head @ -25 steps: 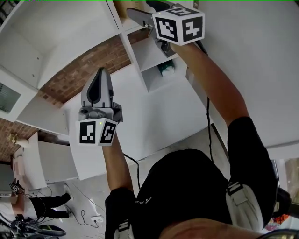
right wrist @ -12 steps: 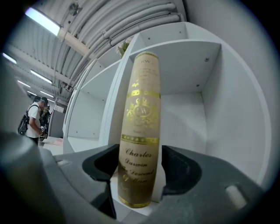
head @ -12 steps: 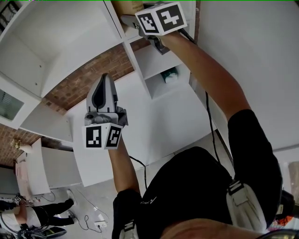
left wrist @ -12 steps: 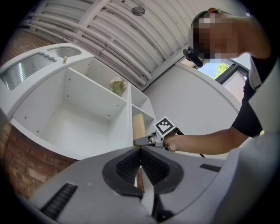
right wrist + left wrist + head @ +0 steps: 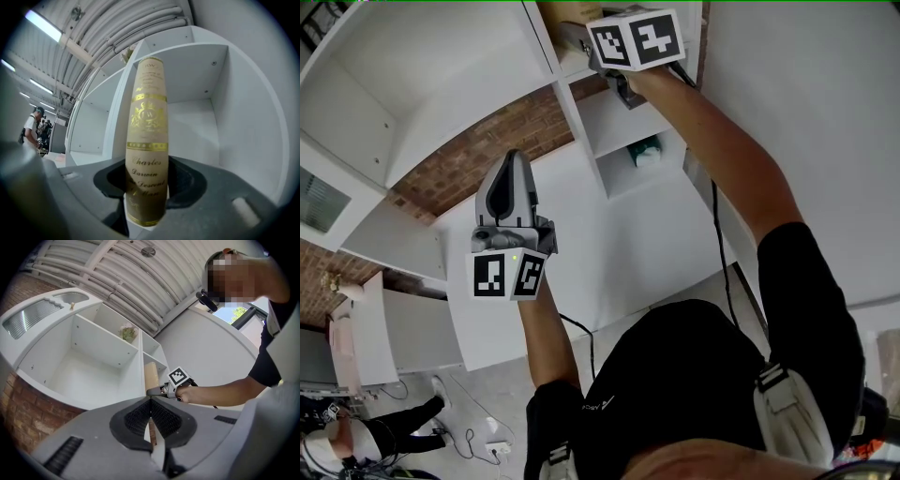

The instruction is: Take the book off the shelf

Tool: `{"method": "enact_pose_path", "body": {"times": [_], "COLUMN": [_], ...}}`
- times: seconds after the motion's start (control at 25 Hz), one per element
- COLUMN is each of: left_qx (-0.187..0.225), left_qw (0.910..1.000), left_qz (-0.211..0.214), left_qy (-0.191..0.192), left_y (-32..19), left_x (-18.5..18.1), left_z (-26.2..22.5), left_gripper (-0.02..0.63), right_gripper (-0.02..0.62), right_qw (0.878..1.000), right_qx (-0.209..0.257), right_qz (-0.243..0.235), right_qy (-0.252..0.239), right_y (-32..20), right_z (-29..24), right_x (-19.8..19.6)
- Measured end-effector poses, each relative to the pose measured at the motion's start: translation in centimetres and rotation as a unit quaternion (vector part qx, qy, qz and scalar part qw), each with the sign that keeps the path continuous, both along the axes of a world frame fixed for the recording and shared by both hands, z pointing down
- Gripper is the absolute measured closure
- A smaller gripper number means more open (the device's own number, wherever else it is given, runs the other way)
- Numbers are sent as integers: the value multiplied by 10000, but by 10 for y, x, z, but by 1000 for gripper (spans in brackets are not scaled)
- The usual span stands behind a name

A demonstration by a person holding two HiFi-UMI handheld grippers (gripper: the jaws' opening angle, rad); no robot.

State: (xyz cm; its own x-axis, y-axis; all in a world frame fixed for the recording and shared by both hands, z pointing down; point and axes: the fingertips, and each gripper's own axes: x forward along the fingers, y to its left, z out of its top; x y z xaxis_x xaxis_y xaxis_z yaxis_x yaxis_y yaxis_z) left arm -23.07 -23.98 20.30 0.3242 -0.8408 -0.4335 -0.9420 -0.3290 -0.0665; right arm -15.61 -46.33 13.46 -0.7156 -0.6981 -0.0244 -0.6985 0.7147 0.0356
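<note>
at the white shelf (image 5: 206,117), the book (image 5: 146,140) stands upright between the right gripper (image 5: 146,187) jaws, which are closing onto its spine. left gripper (image 5: 151,416) is closed, empty. next, i think: firm hold, then pull straight out.

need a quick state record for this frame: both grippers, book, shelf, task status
left hand-held gripper: jaws together, nothing between them, touching nothing
right hand-held gripper: jaws closing, pads at either side of the book's spine
book: tan spine with gilt lettering, upright in a compartment
shelf: white, open compartments
task status: book gripped, not yet out of the shelf
</note>
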Motion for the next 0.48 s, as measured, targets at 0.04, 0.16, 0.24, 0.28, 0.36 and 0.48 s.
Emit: {"method": "enact_pose_path", "body": {"times": [0.04, 0.16, 0.24, 0.28, 0.36, 0.48], "left_qx": [-7, -36, -64, -79, -104, -86], "left_qw": [10000, 10000, 9999, 9999, 9999, 9998], "left_qz": [0, 10, 31, 45, 71, 90], "left_qy": [-13, -60, -89, -101, -117, -130], "left_y": [1, 2, 3, 3, 5, 9], "left_x": [1, 5, 9, 12, 17, 23], "left_z": [0, 0, 0, 0, 0, -2], "left_gripper": [607, 607, 607, 607, 607, 607], "right_gripper": [399, 402, 403, 403, 403, 403], "right_qw": [10000, 9992, 9986, 9982, 9970, 9943], "right_qx": [67, 276, 355, 396, 513, 702], "right_qz": [6, -27, -3, 10, 3, -60], "right_qy": [-54, -273, -403, -455, -575, -797], "right_y": [2, 10, 16, 20, 30, 52], "right_z": [0, -5, -8, -10, -15, -23], "right_x": [2, 9, 19, 25, 38, 59]}}
